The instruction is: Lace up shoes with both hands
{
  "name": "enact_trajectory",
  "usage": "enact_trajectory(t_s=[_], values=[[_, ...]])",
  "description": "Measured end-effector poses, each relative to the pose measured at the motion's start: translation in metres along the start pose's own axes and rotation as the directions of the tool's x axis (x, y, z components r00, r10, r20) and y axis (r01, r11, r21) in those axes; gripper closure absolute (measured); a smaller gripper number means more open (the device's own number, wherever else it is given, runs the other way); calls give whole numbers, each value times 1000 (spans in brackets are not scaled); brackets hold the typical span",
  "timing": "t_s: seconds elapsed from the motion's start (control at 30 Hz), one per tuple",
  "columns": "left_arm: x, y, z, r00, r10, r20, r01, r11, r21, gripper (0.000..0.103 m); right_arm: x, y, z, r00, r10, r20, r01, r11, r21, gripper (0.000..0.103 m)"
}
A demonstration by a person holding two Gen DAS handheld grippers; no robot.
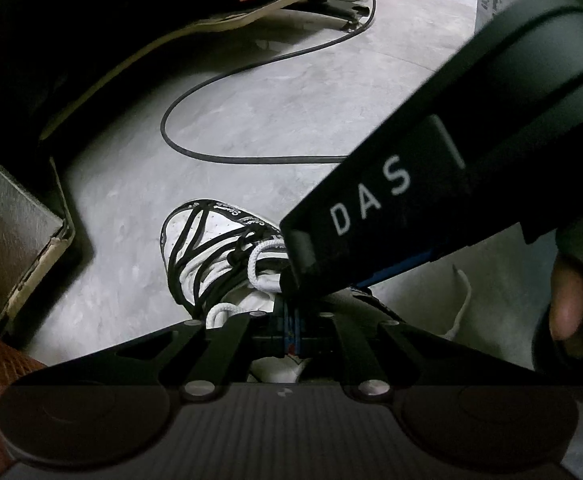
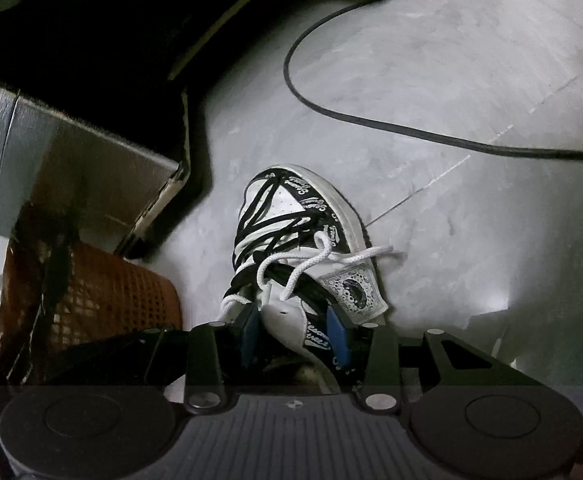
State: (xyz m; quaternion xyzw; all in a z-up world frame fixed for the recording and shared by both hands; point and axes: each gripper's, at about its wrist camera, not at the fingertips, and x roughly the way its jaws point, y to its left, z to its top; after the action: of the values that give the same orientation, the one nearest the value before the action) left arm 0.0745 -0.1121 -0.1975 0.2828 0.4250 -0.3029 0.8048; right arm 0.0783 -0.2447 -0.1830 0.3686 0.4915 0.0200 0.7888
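Left claw: nearest the left wrist camera; its blue pads are pressed together, clenched; whether a strand of lace is caught between them I cannot tell, since the right device covers the tips.
Right claw: parted a moderate way, released; the blue pads stand on either side of the shoe's white tongue, with the right pad against the black collar; the left pad is close to the tongue, contact unclear.
Right device body: black, lettered "DAS", slants down from the upper right across the left wrist view and ends just above the left claw; a fingertip grips it at the right edge.
Shoe: white high-top with black trim and black straps crossing the toe; stands on the floor directly ahead of both claws, toe pointing away.
White lace: loosely looped over the throat of the shoe, one frayed end lying out to the right past the sole edge.
Floor: pale grey concrete, open ahead and to the right of the shoe.
Cable: black, curves across the floor beyond the toe, well apart from the shoe.
Left side: dark furniture with a pale edge and a brown box close in near the toe.
Orange mesh basket: just beside the right claw's left linkage.
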Motion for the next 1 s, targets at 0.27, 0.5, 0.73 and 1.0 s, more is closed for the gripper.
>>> enact_trajectory(t_s=[0.27, 0.5, 0.73, 1.0], values=[[-4, 2, -5, 1000, -4, -9, 4, 1000, -4, 100, 9, 9, 7, 997, -57, -51, 49, 989, -141, 50], [-10, 4, -9, 1000, 5, -8, -5, 1000, -10, 100, 11, 27, 2, 991, -131, -20, 119, 947, -299, 50], [-20, 9, -14, 1000, 25, -7, -25, 999, -25, 100, 9, 22, 2, 993, -116, -7, 110, 961, -253, 50], [-33, 13, -29, 998, 64, -22, -65, 995, -71, 100, 9, 16, 0, 995, -100, 5, 99, 972, -214, 50]])
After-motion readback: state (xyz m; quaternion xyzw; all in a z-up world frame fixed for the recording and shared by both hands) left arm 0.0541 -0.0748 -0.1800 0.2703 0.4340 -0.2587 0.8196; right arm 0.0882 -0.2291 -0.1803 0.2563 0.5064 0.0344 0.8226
